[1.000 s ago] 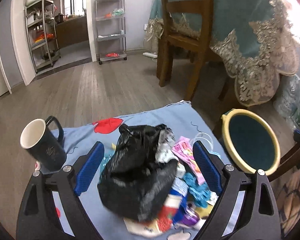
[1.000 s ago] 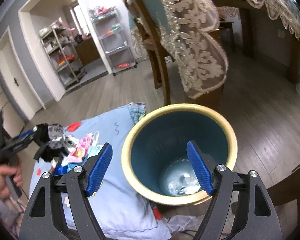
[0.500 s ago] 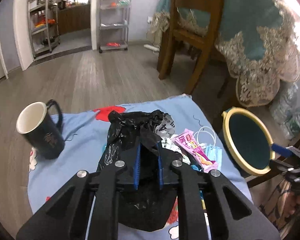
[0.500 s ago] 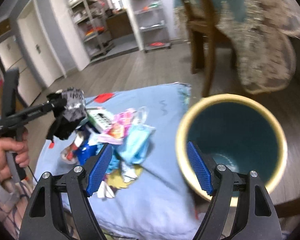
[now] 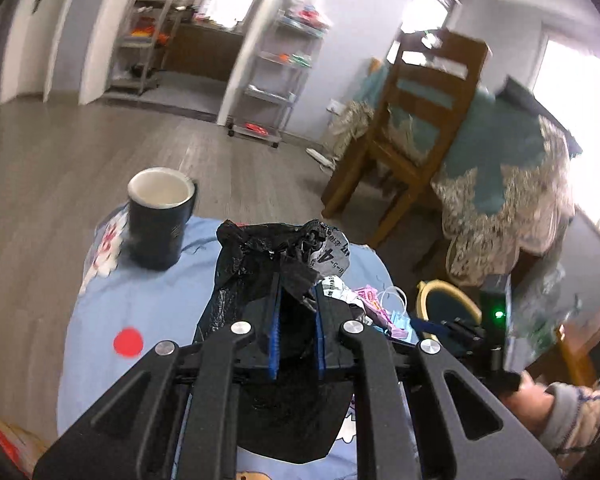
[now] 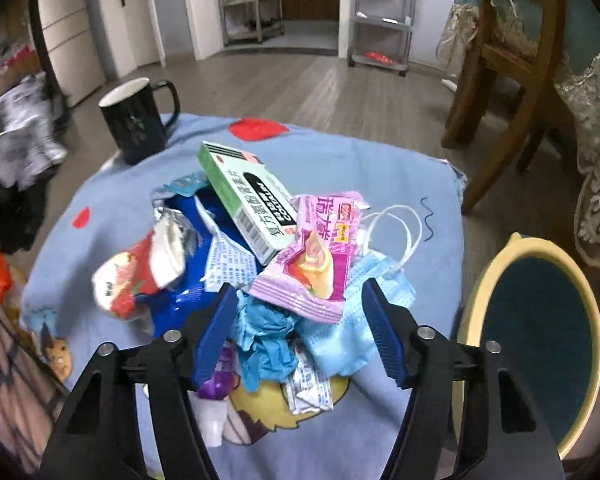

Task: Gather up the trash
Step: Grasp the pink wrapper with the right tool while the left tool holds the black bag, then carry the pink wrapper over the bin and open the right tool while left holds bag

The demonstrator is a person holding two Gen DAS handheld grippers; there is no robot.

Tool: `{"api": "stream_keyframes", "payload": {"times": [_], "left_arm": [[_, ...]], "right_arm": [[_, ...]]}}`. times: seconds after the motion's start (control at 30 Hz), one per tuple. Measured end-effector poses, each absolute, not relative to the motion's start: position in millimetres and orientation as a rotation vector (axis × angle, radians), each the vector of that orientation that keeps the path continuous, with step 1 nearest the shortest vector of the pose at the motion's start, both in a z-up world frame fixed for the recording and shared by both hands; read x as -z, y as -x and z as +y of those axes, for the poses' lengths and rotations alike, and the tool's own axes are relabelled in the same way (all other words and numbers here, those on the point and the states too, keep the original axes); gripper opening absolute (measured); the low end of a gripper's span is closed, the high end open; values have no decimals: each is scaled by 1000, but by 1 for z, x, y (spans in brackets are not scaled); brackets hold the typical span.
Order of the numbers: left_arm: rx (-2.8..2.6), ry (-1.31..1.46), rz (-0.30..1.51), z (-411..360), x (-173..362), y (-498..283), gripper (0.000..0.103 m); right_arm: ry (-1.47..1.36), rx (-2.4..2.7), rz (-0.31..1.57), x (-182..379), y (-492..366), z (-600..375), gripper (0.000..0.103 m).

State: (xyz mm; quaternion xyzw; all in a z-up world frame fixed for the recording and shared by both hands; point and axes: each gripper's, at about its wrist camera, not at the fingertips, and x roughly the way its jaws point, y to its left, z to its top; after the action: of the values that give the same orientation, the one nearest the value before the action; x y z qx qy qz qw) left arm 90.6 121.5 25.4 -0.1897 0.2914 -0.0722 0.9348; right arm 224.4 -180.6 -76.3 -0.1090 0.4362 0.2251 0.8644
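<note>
Left gripper (image 5: 296,320): clenched on black bag (image 5: 260,264), tag reading "4".
Right gripper (image 6: 300,328): spread wide, nearside of green box (image 6: 246,200).
Pink wrapper (image 6: 316,260): Chinese characters, touching box.

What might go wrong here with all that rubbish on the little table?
The left gripper pinches only a fold of the black bag, so it might slip or tear. The right gripper hangs open over a loose heap; grabbing the pink wrapper may knock the green box off. The mug stands near the table edge.
</note>
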Motion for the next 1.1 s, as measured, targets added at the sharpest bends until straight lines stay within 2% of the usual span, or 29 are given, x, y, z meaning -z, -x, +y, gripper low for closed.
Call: {"api": "stream_keyframes", "payload": {"times": [0.03, 0.17, 0.3, 0.37, 0.5, 0.6, 1.1], "left_arm": [[143, 422, 580, 128, -24, -88, 12], [127, 479, 574, 141, -17, -89, 12], [114, 487, 587, 142, -11, -94, 12], [120, 474, 587, 139, -12, -93, 12], [129, 432, 582, 131, -14, -91, 12], [135, 422, 579, 129, -15, -90, 12], [186, 411, 586, 105, -20, -87, 12]], "right_arm": [[225, -469, 921, 78, -227, -181, 59], [177, -476, 948, 78, -233, -185, 36], [133, -496, 950, 74, -231, -192, 25], [113, -499, 952, 72, -229, -197, 24], [67, -503, 942, 68, -222, -208, 6], [51, -503, 912, 62, -214, -217, 2], [-85, -519, 784, 13, -183, -261, 1]]}}
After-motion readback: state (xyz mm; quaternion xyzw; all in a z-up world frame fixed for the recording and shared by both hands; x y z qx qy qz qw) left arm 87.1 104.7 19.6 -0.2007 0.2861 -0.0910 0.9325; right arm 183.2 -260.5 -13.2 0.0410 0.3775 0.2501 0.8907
